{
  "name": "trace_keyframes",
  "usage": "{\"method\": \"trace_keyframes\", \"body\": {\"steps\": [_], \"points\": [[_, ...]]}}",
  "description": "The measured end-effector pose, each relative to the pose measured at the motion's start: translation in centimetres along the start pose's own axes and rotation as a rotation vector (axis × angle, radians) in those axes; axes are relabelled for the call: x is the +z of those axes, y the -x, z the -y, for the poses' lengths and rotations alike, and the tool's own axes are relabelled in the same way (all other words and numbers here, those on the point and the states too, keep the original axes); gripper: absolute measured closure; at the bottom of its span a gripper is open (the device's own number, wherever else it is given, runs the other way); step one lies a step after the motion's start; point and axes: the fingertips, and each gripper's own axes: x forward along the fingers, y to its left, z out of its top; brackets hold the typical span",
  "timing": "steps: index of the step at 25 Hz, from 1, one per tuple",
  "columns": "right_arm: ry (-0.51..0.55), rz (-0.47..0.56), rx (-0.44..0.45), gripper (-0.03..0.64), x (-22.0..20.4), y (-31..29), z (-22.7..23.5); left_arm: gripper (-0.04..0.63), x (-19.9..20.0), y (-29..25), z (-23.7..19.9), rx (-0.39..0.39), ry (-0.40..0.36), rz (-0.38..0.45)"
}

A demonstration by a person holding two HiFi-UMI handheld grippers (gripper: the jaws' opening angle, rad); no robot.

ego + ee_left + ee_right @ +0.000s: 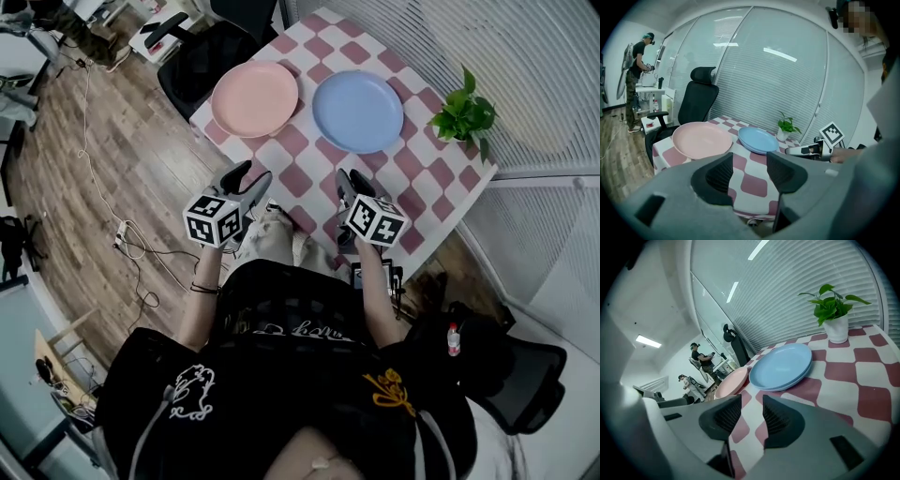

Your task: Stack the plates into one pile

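Observation:
A pink plate (pixel 254 98) and a blue plate (pixel 357 111) lie side by side on the pink-and-white checked table (pixel 300 173), pink to the left. Seen from the right gripper view, the blue plate (pixel 780 365) shows a doubled edge, as if two lie stacked. Both plates are well beyond the jaws. My left gripper (pixel 251 176) hovers at the table's near edge below the pink plate (pixel 702 139), open and empty. My right gripper (pixel 352 180) is over the near edge below the blue plate, its jaws apart with nothing between them.
A small potted plant (pixel 462 114) stands at the table's right side, beyond the blue plate. A black office chair (pixel 202 56) sits at the far left corner of the table. Wood floor with cables lies to the left; people stand far off.

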Motion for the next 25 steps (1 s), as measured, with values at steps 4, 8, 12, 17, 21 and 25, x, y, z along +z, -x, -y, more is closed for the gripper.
{"method": "trace_keyframes", "body": {"steps": [4,8,12,17,21,25], "points": [[0.000,-0.021,0.018,0.499,-0.9,-1.4,-1.9,0.362,-0.4,1.2,-2.8,0.027,-0.007,-0.010],[0.017,-0.018,0.010,0.499,-0.7,-3.6,-4.0,0.362,0.5,1.2,-6.5,0.025,-0.037,-0.016],[-0.026,-0.008,-0.017,0.499,-0.4,-6.8,-6.1,0.362,2.6,0.9,-10.2,-0.018,-0.058,-0.005],[-0.043,-0.034,-0.062,0.499,-1.3,-11.2,-9.1,0.362,3.9,0.6,-16.2,-0.057,-0.079,-0.031],[-0.093,-0.047,-0.091,0.499,-2.2,-14.0,-10.3,0.362,3.9,-0.1,-20.2,-0.083,-0.085,-0.067],[-0.153,-0.054,-0.124,0.499,-2.7,-15.4,-10.8,0.362,2.9,-1.3,-22.7,-0.117,-0.085,-0.127]]}}
